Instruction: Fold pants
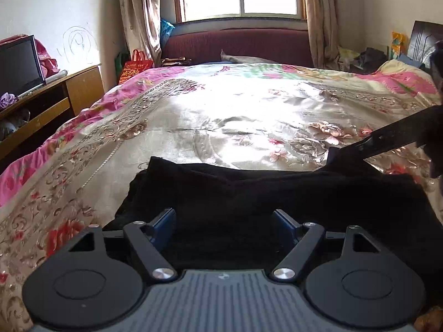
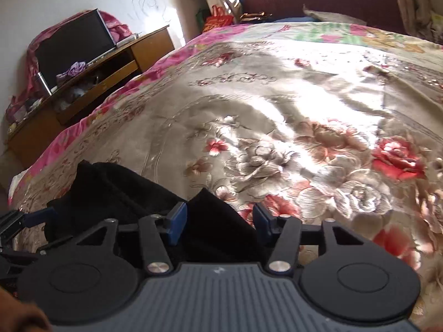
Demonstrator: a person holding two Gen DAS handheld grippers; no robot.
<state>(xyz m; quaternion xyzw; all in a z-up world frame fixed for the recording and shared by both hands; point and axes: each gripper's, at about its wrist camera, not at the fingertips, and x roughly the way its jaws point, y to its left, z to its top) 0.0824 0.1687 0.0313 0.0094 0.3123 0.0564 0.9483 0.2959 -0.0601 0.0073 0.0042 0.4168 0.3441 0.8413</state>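
Black fabric was what I had under both tools: the pants (image 1: pixel 249 191) lay bunched on the floral bedspread (image 1: pixel 221 116), at the end of the bed farthest from the maroon headboard (image 1: pixel 238 44). My left gripper (image 1: pixel 224 218) had its jaws spread wide with dark cloth lying between and beneath the blue pads (image 1: pixel 166 218), not pinched as far as I could see. My right gripper (image 2: pixel 218 218) was likewise parted, straddling a raised peak of the pants, its pads either side of the cloth with daylight left. From the left wrist view the garment's long axis ran crosswise to the headboard, side to side along the foot of the bed; which end was waist and which was cuffs I could not tell, the black swallowing every seam. My worry was grabbing blind: with layers already heaped, either tool could have closed on a single ply or on too many, dragging the stack askew. The satin-looking bedspread seemed slippery, so I judged a pull might have slid the whole bundle rather than folding it. The two tools also sat near each other, and could have clashed.
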